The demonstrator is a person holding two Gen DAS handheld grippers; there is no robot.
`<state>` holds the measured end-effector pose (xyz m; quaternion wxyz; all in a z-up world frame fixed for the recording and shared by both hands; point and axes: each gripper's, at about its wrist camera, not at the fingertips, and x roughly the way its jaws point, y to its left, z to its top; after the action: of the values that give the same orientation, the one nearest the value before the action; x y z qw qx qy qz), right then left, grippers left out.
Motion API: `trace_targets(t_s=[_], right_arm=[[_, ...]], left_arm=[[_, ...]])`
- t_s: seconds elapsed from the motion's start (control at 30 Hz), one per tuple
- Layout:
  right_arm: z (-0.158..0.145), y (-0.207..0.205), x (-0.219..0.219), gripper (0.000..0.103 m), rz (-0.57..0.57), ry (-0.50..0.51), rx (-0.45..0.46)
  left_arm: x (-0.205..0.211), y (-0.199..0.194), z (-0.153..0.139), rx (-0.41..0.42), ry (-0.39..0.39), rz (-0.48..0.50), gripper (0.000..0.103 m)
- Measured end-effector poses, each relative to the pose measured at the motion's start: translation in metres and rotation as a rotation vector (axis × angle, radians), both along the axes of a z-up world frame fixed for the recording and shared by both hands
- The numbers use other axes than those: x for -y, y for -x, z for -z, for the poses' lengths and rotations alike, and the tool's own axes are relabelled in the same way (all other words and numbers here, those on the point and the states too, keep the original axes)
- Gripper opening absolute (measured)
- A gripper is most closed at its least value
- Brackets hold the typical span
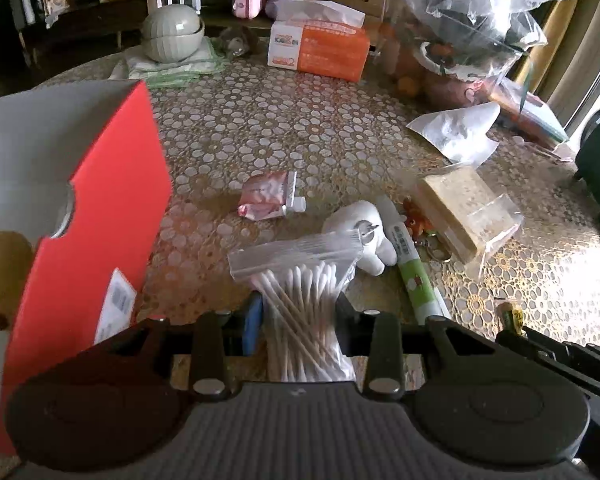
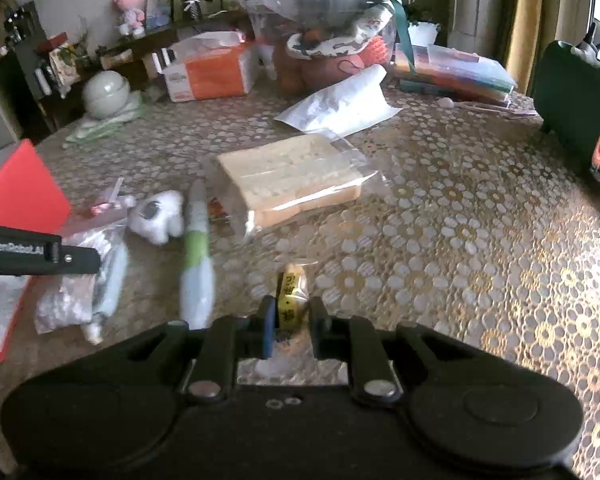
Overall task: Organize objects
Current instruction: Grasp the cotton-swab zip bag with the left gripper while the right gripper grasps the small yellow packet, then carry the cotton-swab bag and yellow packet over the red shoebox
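My left gripper (image 1: 298,308) is shut on a clear zip bag of cotton swabs (image 1: 300,276), held just above the table beside an open red box (image 1: 88,216). The bag also shows in the right wrist view (image 2: 84,280), with the left gripper's finger (image 2: 40,254) over it. My right gripper (image 2: 292,316) is shut on a small yellow-wrapped packet (image 2: 291,294), which also shows in the left wrist view (image 1: 510,314). On the table lie a white plush toy (image 1: 364,236), a green and white tube (image 1: 410,264), a pink sachet (image 1: 268,198) and a bagged beige block (image 1: 456,208).
The patterned tablecloth (image 1: 300,120) carries an orange tissue box (image 1: 320,46), stacked grey bowls (image 1: 174,36), a white paper pouch (image 1: 458,130) and a big clear plastic bag over a basket (image 1: 472,20). A dark green case (image 2: 572,92) stands at the right edge.
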<state>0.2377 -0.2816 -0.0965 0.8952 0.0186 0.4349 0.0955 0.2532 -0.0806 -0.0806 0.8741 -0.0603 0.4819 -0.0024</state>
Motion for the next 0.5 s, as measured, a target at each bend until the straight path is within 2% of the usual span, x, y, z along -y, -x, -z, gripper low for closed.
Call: trace_targets(t_s=[0.17, 0.5], right_arm=[[-0.017, 0.019, -0.006, 0.017, -0.021, -0.041, 0.004], [-0.062, 0.072, -0.043, 0.017, -0.092, -0.044, 0.055]], left_arm=[[-0.009, 0.020, -0.013, 0.004, 0.042, 0.015, 0.035], [-0.033, 0.068, -0.050, 0.039, 0.084, 0.058, 0.035]])
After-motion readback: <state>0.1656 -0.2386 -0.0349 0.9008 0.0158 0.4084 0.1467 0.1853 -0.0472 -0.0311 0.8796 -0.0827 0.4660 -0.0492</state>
